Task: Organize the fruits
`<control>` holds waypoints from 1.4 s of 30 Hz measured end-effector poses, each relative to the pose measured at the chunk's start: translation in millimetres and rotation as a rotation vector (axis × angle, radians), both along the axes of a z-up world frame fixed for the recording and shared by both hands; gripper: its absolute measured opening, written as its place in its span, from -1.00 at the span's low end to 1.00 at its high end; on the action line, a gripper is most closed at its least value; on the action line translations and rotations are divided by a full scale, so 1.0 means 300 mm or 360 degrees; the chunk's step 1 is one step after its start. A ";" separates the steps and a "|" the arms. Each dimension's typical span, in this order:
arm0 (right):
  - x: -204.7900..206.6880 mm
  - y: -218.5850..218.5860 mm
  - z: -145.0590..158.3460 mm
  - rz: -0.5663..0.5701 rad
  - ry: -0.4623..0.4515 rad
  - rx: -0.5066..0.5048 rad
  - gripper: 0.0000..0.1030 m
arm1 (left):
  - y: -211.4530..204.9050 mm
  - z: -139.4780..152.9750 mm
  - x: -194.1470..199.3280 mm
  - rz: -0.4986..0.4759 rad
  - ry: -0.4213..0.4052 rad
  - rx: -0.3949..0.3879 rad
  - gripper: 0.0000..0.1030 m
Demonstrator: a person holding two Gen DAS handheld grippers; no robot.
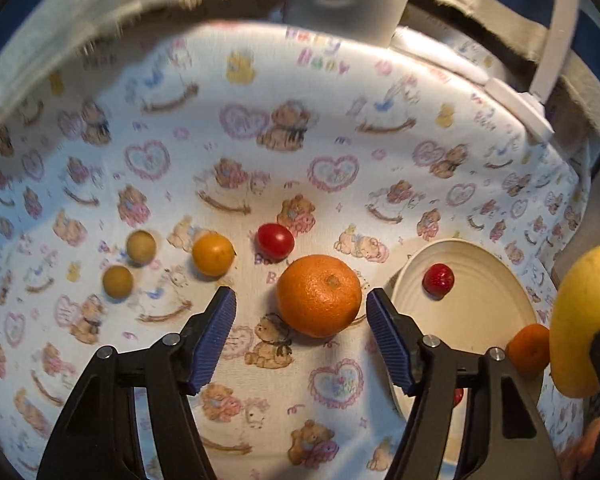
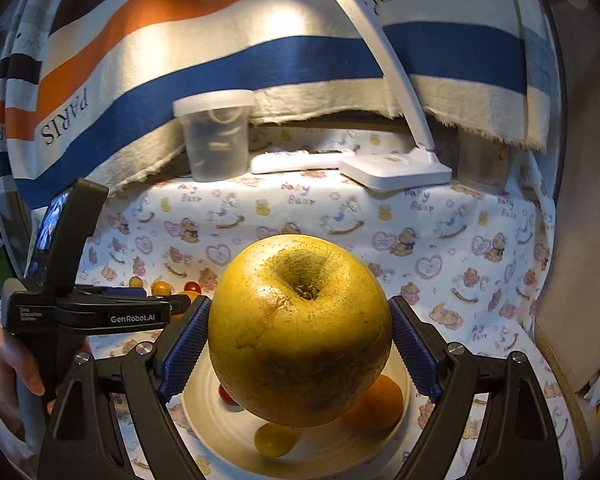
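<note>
My right tongs (image 2: 300,336) clamp the big yellow fruit (image 2: 300,332) above the plate (image 2: 204,420); lowered carelessly, it could squash the small fruits underneath, which it half hides. My left tongs (image 1: 301,316) stand half-wide and empty, the orange (image 1: 319,295) between the pads but untouched, nearer the right one; closing off-centre could roll it toward two o'clock, against the plate.

Bare cloth (image 1: 340,392) lies between the left gripper (image 1: 301,334) jaws up to the mandarin (image 1: 319,295), which fills the gap at 12 o'clock; cherry tomato (image 1: 275,241) stands just beyond; plate (image 1: 496,320) rim borders at 3 o'clock; small fruits (image 1: 213,254) crowd 10 o'clock.
</note>
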State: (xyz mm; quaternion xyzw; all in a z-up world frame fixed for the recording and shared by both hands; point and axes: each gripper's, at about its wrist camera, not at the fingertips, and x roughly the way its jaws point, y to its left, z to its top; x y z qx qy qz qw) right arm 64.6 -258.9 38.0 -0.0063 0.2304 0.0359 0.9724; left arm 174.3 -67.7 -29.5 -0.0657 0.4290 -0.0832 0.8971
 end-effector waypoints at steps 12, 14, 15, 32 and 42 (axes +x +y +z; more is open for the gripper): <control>0.020 -0.023 -0.017 -0.0016 0.0022 0.0020 0.71 | -0.013 -0.040 0.030 -0.0031 0.0063 -0.0139 -0.09; 0.024 -0.027 -0.019 -0.0018 0.0025 0.0023 0.71 | -0.011 -0.028 0.017 -0.0035 0.0045 -0.0135 -0.10; 0.025 -0.028 -0.020 -0.0019 0.0026 0.0025 0.71 | -0.010 -0.015 0.005 -0.0036 0.0015 -0.0109 -0.10; 0.037 -0.063 -0.027 -0.0058 0.0014 0.0060 0.71 | -0.120 0.182 -0.135 -0.0216 -0.0309 -0.0016 -0.72; 0.078 -0.088 -0.058 -0.0057 0.0086 0.0127 0.71 | -0.120 0.130 -0.124 -0.0195 -0.0234 0.0038 -0.72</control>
